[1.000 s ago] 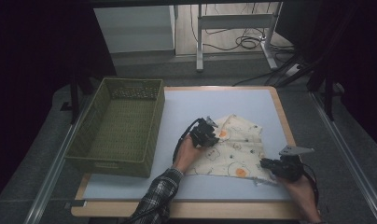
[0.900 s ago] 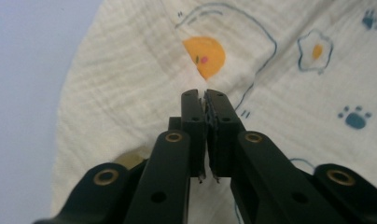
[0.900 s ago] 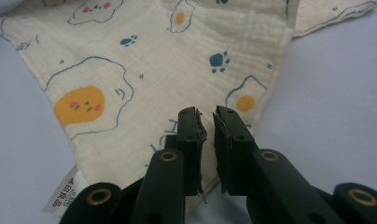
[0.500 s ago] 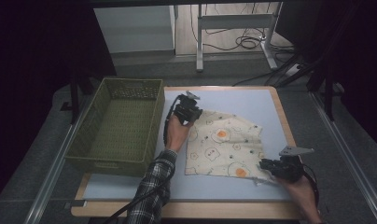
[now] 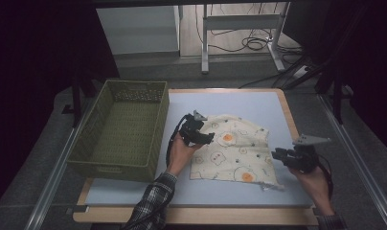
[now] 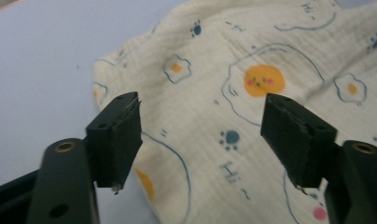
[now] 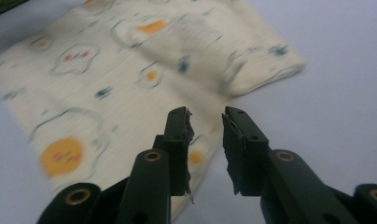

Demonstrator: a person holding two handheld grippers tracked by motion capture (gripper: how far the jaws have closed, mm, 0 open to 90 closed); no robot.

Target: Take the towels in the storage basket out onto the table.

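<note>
so the egg-print cloth (image 5: pixel 234 151) lies folded flat on the blue table (image 5: pixel 239 103), right of the green basket (image 5: pixel 122 127); left gripper (image 5: pixel 207 136) over it, jaws just sprung wide, nothing between; right gripper (image 5: pixel 277 154) by its edge, narrowly parted, empty

This looks like a lab or test room set up for recording. A wood-edged worktop with a pale blue top (image 5: pixel 239 103) sits lit in the middle of the high view, with darkness to the left and right. At the top centre, black cables (image 5: pixel 251 44) lie coiled on a bare floor beside the white metal legs of a frame (image 5: pixel 205 45). Metal rails (image 5: pixel 369 184) run along the lower right.
</note>
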